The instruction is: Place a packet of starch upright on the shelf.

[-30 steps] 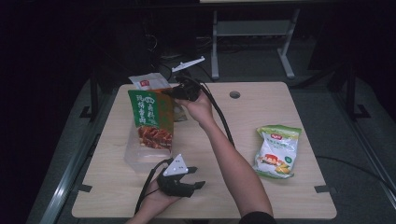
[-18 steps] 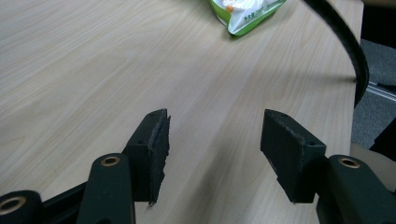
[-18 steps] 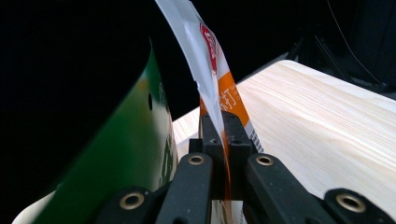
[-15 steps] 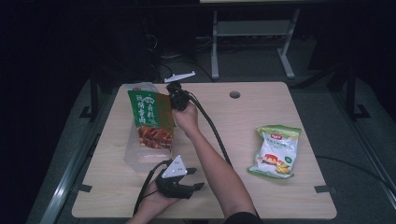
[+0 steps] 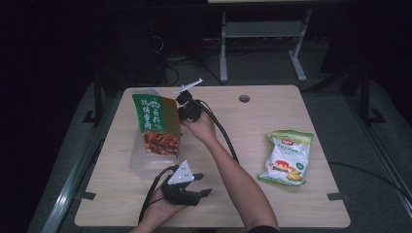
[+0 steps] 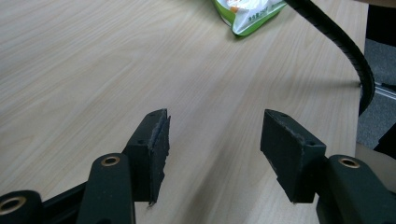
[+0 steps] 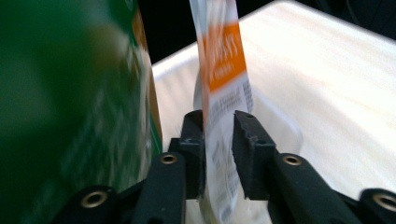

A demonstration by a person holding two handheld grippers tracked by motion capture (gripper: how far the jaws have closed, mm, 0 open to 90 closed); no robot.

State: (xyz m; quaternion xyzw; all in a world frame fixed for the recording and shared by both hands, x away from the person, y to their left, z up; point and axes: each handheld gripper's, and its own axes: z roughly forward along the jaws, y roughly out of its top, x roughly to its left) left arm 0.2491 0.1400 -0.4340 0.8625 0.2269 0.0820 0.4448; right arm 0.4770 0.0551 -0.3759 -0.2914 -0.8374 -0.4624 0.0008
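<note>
A clear plastic bin (image 5: pixel 138 164) stands at the table's left with a tall green food packet (image 5: pixel 158 124) upright in it. My right gripper (image 5: pixel 183 108) reaches into the bin beside that packet. In the right gripper view a white and orange packet (image 7: pixel 224 88) stands between the jaws of my right gripper (image 7: pixel 217 126), next to the blurred green packet (image 7: pixel 70 116). Those jaws have just been opening, and the packet sits loosely between them. My left gripper (image 5: pixel 187 188) rests near the front edge; in its own view it (image 6: pixel 212 140) is open over bare wood.
A yellow-green snack bag (image 5: pixel 286 158) lies flat on the right half of the wooden table (image 5: pixel 243 126), and its corner (image 6: pixel 247 11) appears in the left gripper view. The right gripper's black cable (image 5: pixel 221 131) runs along the forearm. A cable hole (image 5: pixel 244 98) sits near the far edge.
The right gripper has come down and left, lowering the white and orange packet into the bin behind the green packet. The left gripper has stayed where it was.
</note>
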